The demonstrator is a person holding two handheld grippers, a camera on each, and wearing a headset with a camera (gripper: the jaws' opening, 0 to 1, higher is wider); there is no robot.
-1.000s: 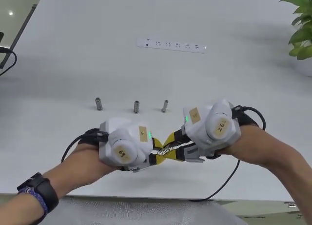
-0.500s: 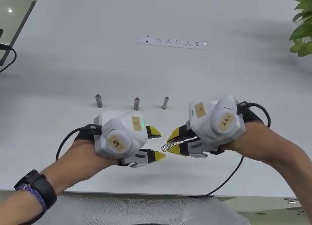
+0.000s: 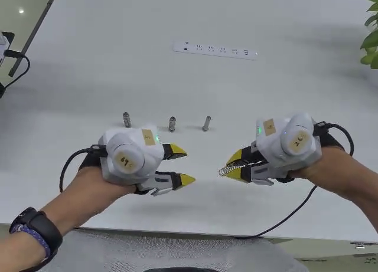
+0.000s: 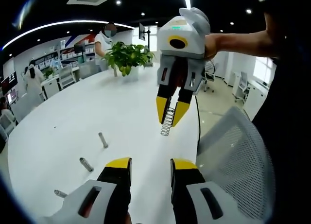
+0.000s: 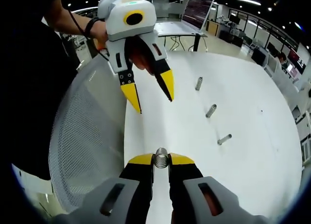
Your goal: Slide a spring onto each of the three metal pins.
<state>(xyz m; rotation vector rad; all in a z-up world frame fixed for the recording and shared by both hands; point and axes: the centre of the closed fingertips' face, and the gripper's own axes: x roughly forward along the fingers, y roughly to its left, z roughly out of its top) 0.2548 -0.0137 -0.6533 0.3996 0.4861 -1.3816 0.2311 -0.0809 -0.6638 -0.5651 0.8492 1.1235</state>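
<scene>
Three metal pins stand in a row on the white table: left pin [image 3: 126,120], middle pin [image 3: 172,124], right pin [image 3: 206,123]. The left and middle pins look ribbed, as if wrapped by springs; the right one looks plainer. My right gripper [image 3: 234,167] is shut on a small steel spring [image 3: 226,171], which sticks out leftward from its yellow tips. In the right gripper view the spring [image 5: 161,157] sits end-on between the jaws. My left gripper [image 3: 183,164] is open and holds nothing, a short gap left of the spring. Both hover near the table's front edge.
A white power strip [image 3: 215,50] lies at the back of the table. A green plant [image 3: 371,30] stands at the far right. A black cable [image 3: 289,216] trails off the front edge, above a grey mesh chair back [image 3: 177,257].
The two grippers met at the spring a second ago. The left one has let go, opened and drawn away leftward; the right one has moved right with the spring.
</scene>
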